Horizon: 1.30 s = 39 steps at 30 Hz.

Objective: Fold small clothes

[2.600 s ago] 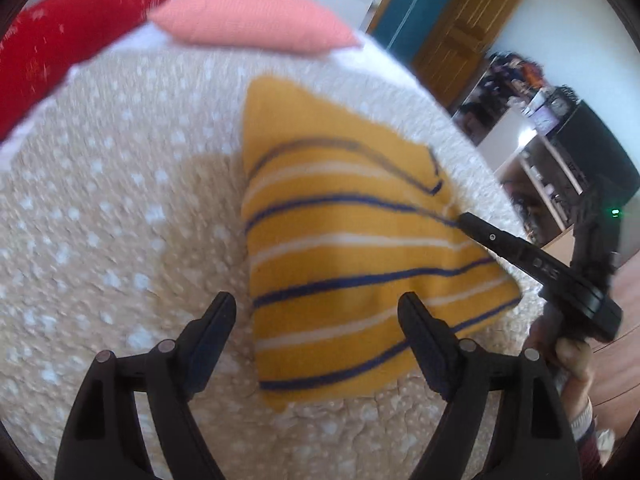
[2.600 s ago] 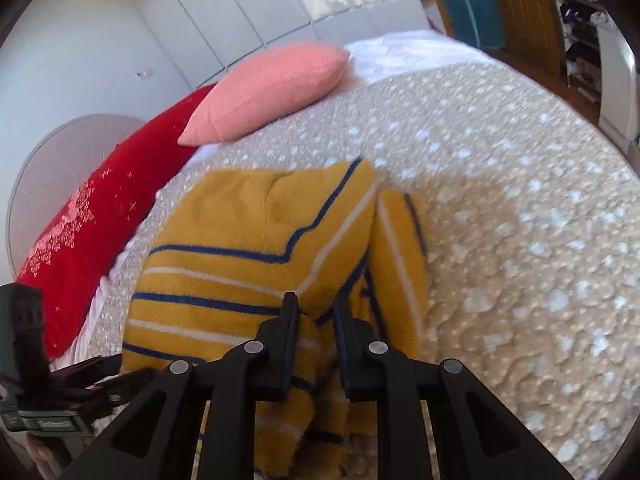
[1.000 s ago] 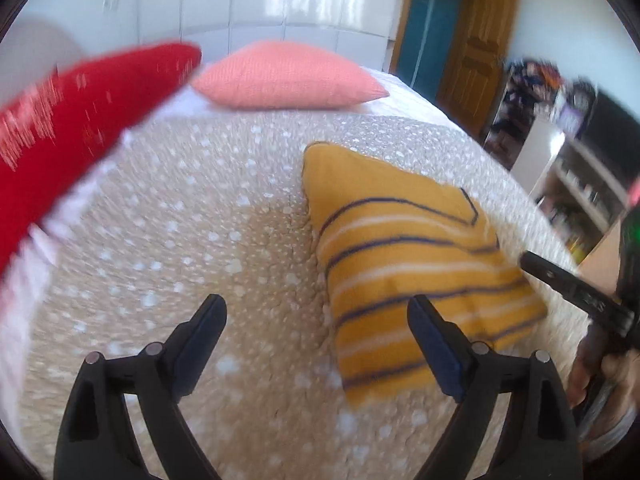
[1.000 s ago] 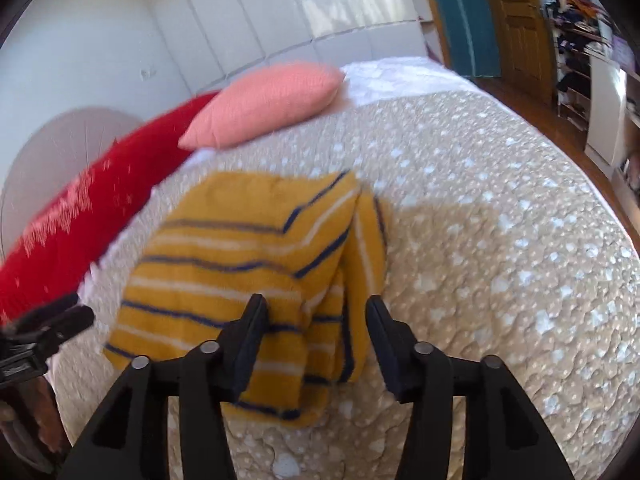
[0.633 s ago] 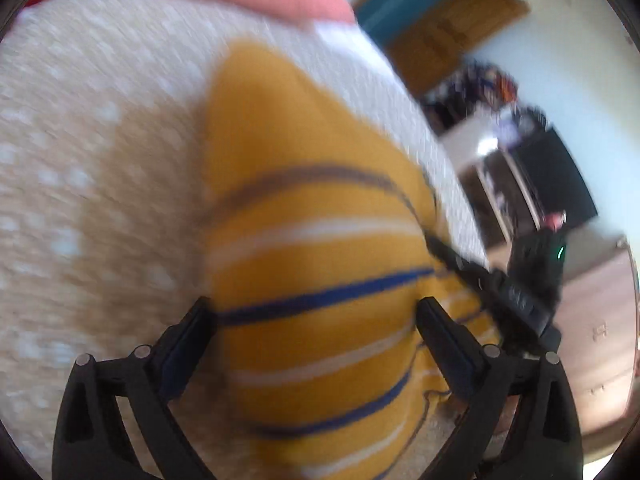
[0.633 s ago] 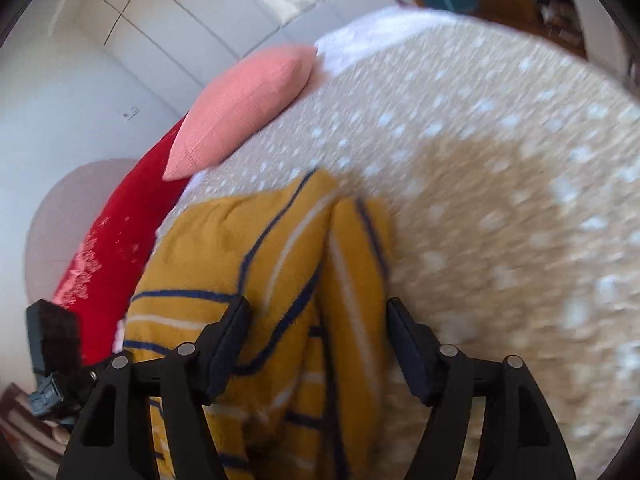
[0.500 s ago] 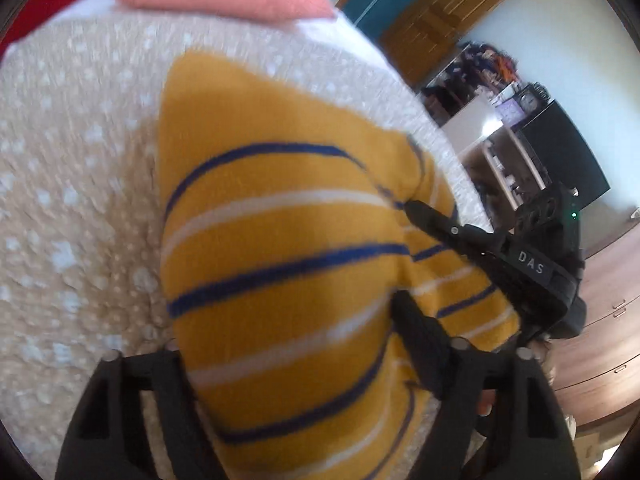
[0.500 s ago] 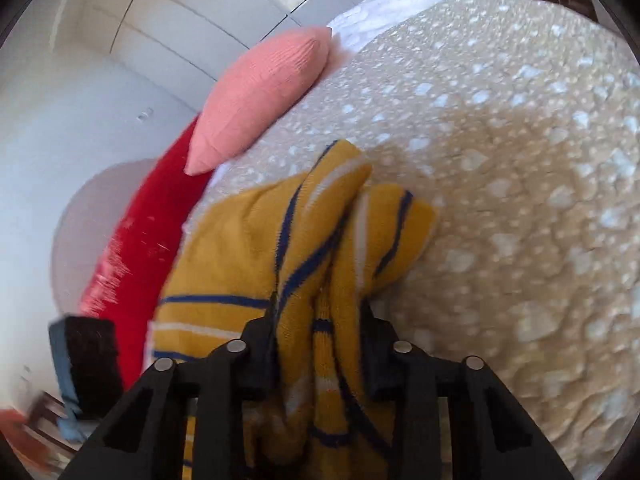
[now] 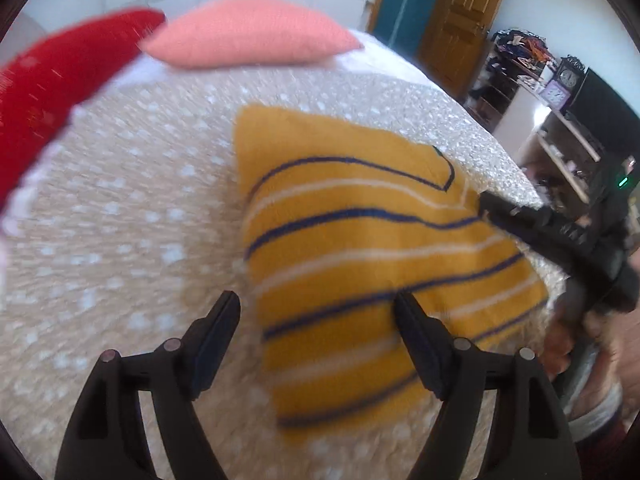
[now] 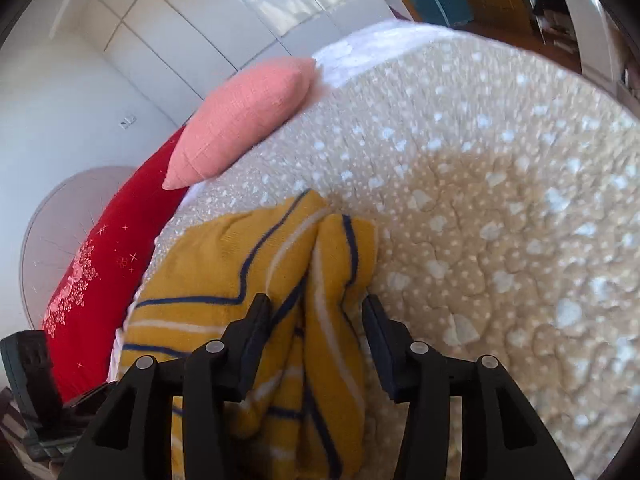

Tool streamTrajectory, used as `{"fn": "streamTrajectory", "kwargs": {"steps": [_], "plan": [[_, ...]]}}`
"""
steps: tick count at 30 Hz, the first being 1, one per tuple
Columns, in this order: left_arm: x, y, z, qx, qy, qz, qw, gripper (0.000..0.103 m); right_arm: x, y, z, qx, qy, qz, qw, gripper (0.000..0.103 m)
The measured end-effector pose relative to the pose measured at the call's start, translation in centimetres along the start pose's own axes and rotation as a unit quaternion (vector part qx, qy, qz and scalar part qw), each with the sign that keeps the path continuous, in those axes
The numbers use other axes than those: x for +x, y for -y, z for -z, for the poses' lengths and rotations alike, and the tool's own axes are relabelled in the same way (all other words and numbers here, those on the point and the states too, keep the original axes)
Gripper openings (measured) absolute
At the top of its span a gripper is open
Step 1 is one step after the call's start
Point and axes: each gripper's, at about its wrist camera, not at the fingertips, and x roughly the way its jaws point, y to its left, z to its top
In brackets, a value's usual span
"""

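A small mustard-yellow garment (image 9: 360, 248) with navy and white stripes lies folded on a beige dotted bedspread (image 9: 120, 220). My left gripper (image 9: 318, 320) is open above its near left edge, holding nothing. My right gripper (image 10: 316, 316) is open, its fingers on either side of a bunched fold of the garment (image 10: 320, 280). The right gripper also shows in the left wrist view (image 9: 560, 236), at the garment's right edge.
A pink pillow (image 9: 252, 38) and a red pillow (image 9: 52, 80) lie at the head of the bed. A wooden door (image 9: 456, 20) and cluttered shelves (image 9: 560, 120) stand to the right of the bed. The bed's edge is close behind the garment's right side.
Both grippers closed on the garment half a second ago and have now opened. The garment has settled flatter on the bed, and the left gripper has drawn back.
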Motion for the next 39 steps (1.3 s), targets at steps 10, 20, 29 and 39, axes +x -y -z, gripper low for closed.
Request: {"fn": "streamTrajectory", "kwargs": {"steps": [10, 20, 29, 39], "plan": [[-12.4, -0.5, 3.5, -0.027, 0.219, -0.166, 0.9611, 0.103, -1.5, -7.3, 3.3, -0.139, -0.006, 0.023, 0.99, 0.051], [-19.0, -0.2, 7.2, -0.037, 0.281, -0.213, 0.9351, 0.103, -5.1, -7.3, 7.0, -0.117, -0.004, 0.057, 0.992, 0.053], [-18.5, 0.3, 10.1, -0.038, 0.228, -0.185, 0.9552, 0.103, -10.8, -7.7, 14.2, -0.133, 0.006, 0.09, 0.987, 0.061], [-15.9, 0.1, 11.0, -0.044, 0.162, -0.168, 0.9714, 0.103, -11.3, -8.3, 17.1, -0.164, 0.009, 0.134, 0.977, 0.067]]}}
